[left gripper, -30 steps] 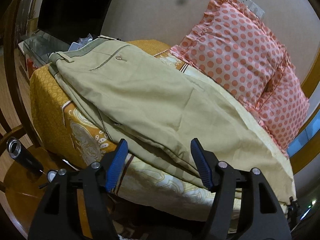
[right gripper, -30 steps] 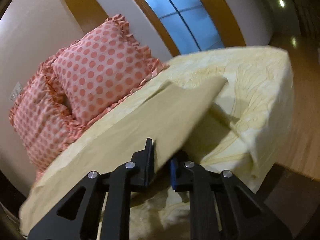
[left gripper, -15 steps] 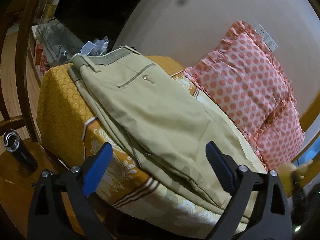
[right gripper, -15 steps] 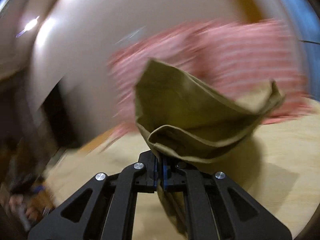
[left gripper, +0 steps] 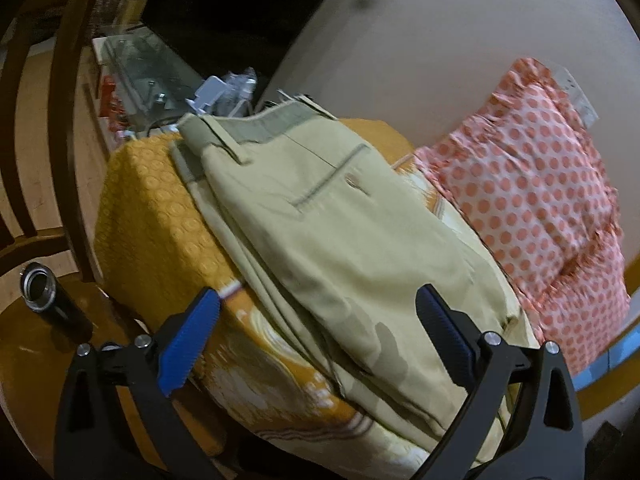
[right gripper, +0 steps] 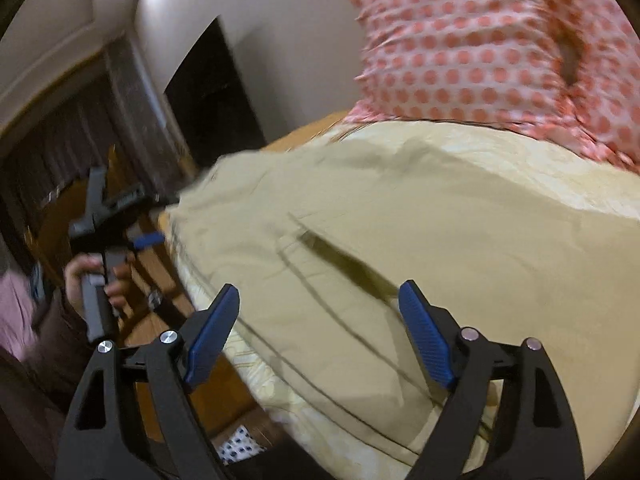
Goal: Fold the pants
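Observation:
Khaki pants point(left gripper: 344, 248) lie folded over on the yellow patterned bed point(left gripper: 160, 224), waistband at the far end, back pocket up. My left gripper point(left gripper: 320, 336) is open and empty, held just above the near edge of the pants. In the right wrist view the pants point(right gripper: 420, 240) spread across the bed, with a doubled layer on top. My right gripper point(right gripper: 320, 332) is open and empty just above the cloth. The left gripper point(right gripper: 116, 216) shows at the far left there, held in a hand.
Pink polka-dot pillows point(left gripper: 536, 200) lean against the wall behind the pants and also show in the right wrist view point(right gripper: 500, 48). A dark cylinder point(left gripper: 48, 300) stands on a wooden surface at left. A glass table point(left gripper: 148, 76) with clutter stands beyond the bed.
My right gripper carried the pant legs over toward the waist, then opened and let go of them. My left gripper moved back a little and stayed open.

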{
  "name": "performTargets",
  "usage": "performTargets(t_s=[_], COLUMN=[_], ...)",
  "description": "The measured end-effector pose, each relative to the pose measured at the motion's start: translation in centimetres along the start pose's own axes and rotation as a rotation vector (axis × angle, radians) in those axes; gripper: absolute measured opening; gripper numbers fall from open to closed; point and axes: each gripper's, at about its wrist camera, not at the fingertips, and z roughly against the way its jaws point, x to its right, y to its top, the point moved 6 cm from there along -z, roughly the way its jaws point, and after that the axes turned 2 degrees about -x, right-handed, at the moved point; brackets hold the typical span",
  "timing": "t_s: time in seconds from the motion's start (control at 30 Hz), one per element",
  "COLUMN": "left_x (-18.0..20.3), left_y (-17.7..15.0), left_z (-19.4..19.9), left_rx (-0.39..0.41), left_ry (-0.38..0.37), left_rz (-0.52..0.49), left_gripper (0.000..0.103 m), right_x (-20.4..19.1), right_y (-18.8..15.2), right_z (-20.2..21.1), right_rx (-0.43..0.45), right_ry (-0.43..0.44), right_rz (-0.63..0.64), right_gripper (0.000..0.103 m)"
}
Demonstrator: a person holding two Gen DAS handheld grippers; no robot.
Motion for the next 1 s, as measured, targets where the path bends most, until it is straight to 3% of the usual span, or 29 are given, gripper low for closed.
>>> performTargets(t_s=[0.27, 0.63, 0.67, 0.7, 0.73, 0.77, 0.8, 0.9, 1.0], left_x=[-0.5, -0.9, -1.0, -1.0, -1.2, -1.5, -1.9, -0.6, 4.6], left_y=[2.1, 3.7, 4.0, 4.2, 4.4, 4.5, 4.6, 4.8, 5.3], left_z=[0.6, -1.6, -1.8, -2.1, -2.7, -3.3, -3.6, -3.4, -1.5], left_rx=[0.029, -0.04, -0.043, -0.051, -0.074, -0.09, -0.09, -0.05, 0.066], left_ry=[-0.002, -0.033, -0.038, -0.043, -0.047, -0.03, 0.003, 0.065, 0.153], left_rz=[0.025, 0.068, 0.085, 0.1, 0.119, 0.135, 0.136, 0.04, -0.187], left_gripper=[0.093, 0.094, 0.09, 0.069, 0.054, 0.028, 0.018, 0.013, 0.011], right_x=[1.8, 2.2, 2.3, 2.3, 2.2, 2.2, 2.2, 2.8, 4.2], right_y=[-0.9, -0.6, -0.6, -0.6, -0.7, -0.8, -0.8, -0.8, -0.7], right_z=[0.5, 0.4, 0.3, 0.3, 0.3, 0.4, 0.6, 1.4, 2.7], right_rx=[0.005, 0.028, 0.028, 0.029, 0.031, 0.035, 0.04, 0.063, 0.096], right_ry=[-0.006, 0.02, 0.023, 0.029, 0.034, 0.039, 0.044, 0.043, 0.033], right_rz=[-0.061, -0.086, -0.087, -0.088, -0.088, -0.086, -0.086, -0.095, -0.124], right_gripper=[0.087, 0.088, 0.088, 0.088, 0.088, 0.088, 0.088, 0.088, 0.088])
